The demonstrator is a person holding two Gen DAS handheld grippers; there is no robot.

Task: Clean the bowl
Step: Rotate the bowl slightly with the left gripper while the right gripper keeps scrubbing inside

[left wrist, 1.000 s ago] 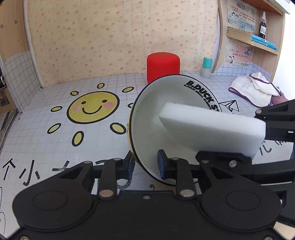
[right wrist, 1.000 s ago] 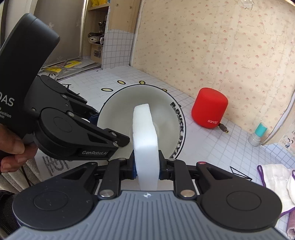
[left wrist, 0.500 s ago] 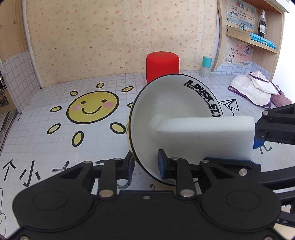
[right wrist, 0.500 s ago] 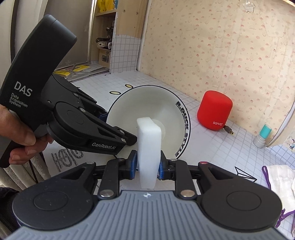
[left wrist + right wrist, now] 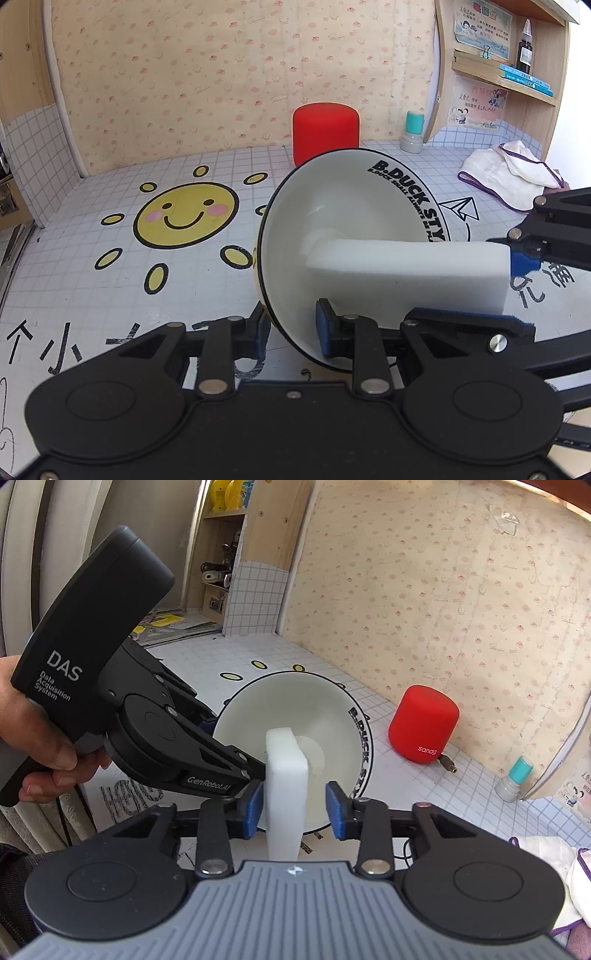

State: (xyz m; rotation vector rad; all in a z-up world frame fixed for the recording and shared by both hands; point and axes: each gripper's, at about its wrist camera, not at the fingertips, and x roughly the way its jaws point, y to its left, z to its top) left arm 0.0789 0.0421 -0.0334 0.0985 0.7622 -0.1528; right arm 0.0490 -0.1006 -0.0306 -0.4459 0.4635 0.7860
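Observation:
A white bowl [image 5: 351, 206] with black lettering on its rim is tipped on its side, mouth toward the right gripper. My left gripper [image 5: 291, 328] is shut on its lower rim, one pad inside and one outside. A white sponge block [image 5: 406, 273] reaches into the bowl, and its end touches the bottom. In the right wrist view the sponge [image 5: 286, 775] stands on edge between the pads of my right gripper [image 5: 295, 808]. Those jaws are closing. The left pad touches the sponge and a gap shows at the right pad. The left gripper [image 5: 231, 746] holds the bowl [image 5: 295, 701] from the left.
A red speaker [image 5: 325, 129] stands behind the bowl near the wall, with a small teal-capped bottle [image 5: 413, 133] to its right. A white cloth [image 5: 509, 173] lies at the far right under a wooden shelf [image 5: 509, 74]. A person's hand [image 5: 48, 746] grips the left gripper's handle.
The right gripper's jaws have come apart from the squeezed sponge, leaving a gap on one side. The sponge rolled from tilted to level inside the bowl. The left gripper and bowl stayed put.

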